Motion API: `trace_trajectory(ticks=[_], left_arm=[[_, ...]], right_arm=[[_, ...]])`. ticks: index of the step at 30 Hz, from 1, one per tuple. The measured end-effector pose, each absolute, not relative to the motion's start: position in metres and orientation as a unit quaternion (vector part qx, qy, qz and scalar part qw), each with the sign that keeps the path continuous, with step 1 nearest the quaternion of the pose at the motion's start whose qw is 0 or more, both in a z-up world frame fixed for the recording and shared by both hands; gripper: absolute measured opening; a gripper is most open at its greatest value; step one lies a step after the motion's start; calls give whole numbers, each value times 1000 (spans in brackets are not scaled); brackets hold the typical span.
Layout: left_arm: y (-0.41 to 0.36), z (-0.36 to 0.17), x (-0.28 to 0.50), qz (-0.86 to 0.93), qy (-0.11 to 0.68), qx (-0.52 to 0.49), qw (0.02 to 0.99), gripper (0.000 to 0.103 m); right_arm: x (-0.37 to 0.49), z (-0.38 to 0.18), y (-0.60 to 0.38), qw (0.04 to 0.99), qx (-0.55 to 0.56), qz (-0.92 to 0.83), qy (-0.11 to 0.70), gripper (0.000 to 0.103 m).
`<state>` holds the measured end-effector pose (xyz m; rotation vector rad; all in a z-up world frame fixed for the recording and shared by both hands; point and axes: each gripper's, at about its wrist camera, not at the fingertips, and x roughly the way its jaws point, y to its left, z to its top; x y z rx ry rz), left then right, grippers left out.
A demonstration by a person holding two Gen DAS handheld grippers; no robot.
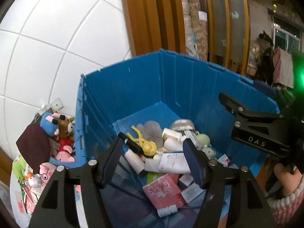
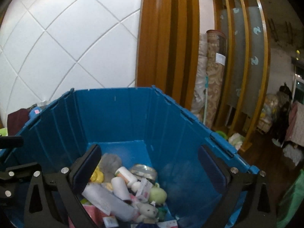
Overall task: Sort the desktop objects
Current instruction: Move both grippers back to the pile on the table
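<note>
Desktop objects fill the bottom of a deep blue crate (image 1: 190, 79), and both pairs of fingers hang over it with nothing between them. The left gripper (image 1: 152, 159) stands about half open, its ribbed dark pads apart above a white tube (image 1: 171, 163) with faint printing; the right gripper (image 2: 150, 169) is spread wide over the same heap. Just beyond the left fingers (image 1: 114, 155) lie a yellow plastic clip toy (image 1: 146, 142), a black pen-like stick (image 1: 131, 144), white bottles (image 1: 134, 160), a grey plush (image 1: 152, 131) and a pale green soft toy (image 2: 157, 194). Nearer the camera lies a pink flowered packet (image 1: 163, 191). Outside the crate's left wall, plush toys (image 1: 60, 133) are piled, pink pigs and a brown bear among them.
</note>
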<state>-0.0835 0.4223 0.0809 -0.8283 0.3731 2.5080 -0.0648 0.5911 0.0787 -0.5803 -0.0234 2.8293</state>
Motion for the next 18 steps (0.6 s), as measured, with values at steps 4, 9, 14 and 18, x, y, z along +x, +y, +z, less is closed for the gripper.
trace_trajectory(ticks=[4, 9, 14, 18], left_arm=[[405, 100, -70, 935, 111, -254, 222, 66], [367, 124, -52, 967, 79, -175, 166, 92], [321, 126, -57, 974, 37, -175, 142, 93], [282, 123, -65, 976, 23, -184, 115, 93]], right_arm=[[-64, 78, 594, 116, -197, 974, -2, 103], [-67, 77, 591, 127, -206, 970, -8, 103], [-74, 72, 581, 108, -246, 963, -14, 103], [-69, 75, 566, 101, -254, 962, -3, 103]])
